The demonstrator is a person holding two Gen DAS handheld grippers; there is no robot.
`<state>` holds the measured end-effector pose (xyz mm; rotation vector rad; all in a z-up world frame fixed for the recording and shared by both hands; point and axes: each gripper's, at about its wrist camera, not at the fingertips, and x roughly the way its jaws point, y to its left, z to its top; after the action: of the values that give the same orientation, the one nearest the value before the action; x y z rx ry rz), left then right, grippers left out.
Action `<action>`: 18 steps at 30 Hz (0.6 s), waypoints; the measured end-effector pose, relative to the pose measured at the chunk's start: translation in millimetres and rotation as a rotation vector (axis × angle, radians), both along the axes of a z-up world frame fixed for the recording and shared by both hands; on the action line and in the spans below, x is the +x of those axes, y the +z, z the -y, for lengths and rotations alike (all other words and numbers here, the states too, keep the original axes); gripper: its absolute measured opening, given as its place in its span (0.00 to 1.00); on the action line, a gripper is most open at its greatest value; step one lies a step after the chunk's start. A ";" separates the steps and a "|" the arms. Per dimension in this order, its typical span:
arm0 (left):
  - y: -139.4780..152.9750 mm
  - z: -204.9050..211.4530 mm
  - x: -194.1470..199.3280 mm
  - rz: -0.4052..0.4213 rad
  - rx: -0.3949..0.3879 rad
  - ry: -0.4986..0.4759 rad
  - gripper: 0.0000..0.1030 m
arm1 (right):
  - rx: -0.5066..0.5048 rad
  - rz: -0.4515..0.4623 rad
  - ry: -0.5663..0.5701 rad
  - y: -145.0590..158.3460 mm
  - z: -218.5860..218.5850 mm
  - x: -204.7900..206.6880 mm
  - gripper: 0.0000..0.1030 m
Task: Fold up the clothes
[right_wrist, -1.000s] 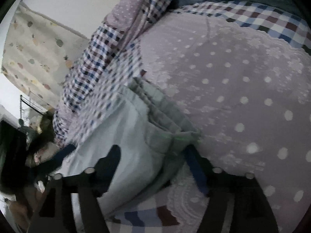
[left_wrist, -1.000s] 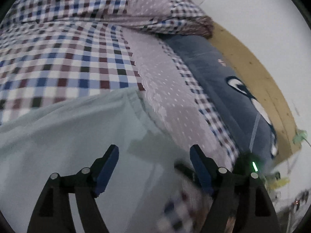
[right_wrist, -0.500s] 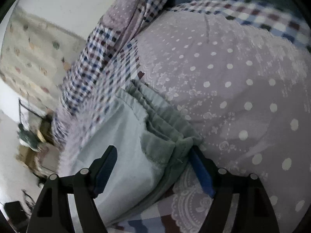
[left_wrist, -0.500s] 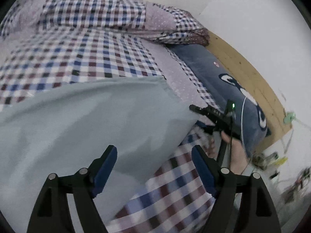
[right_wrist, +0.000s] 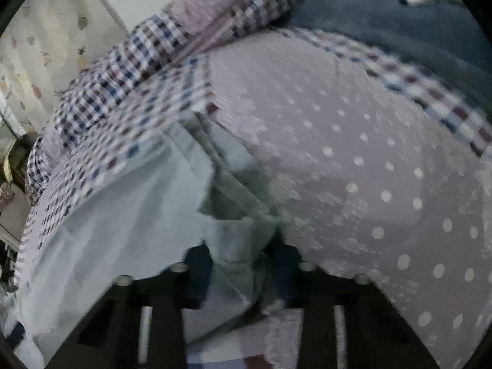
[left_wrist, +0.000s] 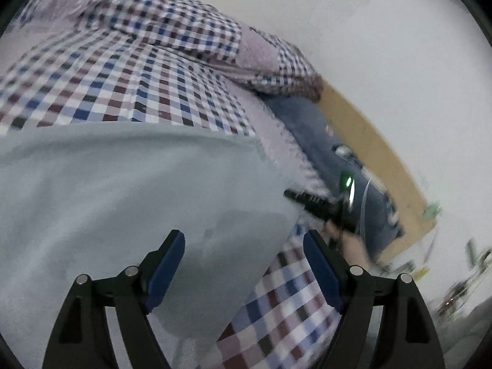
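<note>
Two risks stand out. On the left, the left gripper [left_wrist: 243, 264] hangs with fingers wide and empty above the pale garment [left_wrist: 123, 190] spread on the bed [left_wrist: 107, 70]; that side lies unpinned and could drag. On the right, the right gripper [right_wrist: 243, 258] pinches the garment's bunched thick edge, which may slip. Checked bedding leaves open room leftward; a blue pillow [right_wrist: 384, 21] crowds the right.
</note>
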<state>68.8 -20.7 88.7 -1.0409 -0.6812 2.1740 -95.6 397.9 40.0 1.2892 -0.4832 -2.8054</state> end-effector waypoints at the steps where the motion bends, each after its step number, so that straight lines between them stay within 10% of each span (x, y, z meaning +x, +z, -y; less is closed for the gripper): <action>1: -0.5 8.0 -2.0 0.017 0.042 0.012 0.80 | 0.035 -0.030 0.010 8.1 9.0 3.1 0.21; 10: -24.6 74.1 -17.0 0.156 0.328 0.128 0.81 | 0.444 -0.419 0.558 101.7 232.8 102.4 0.19; 18: -72.8 75.6 -36.4 0.297 0.484 0.125 0.82 | 0.554 -0.411 0.883 49.8 335.8 173.8 0.19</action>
<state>32.4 -96.4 16.0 -1.0803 -1.3615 1.8258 78.2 62.0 89.8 0.6394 0.7400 -2.3248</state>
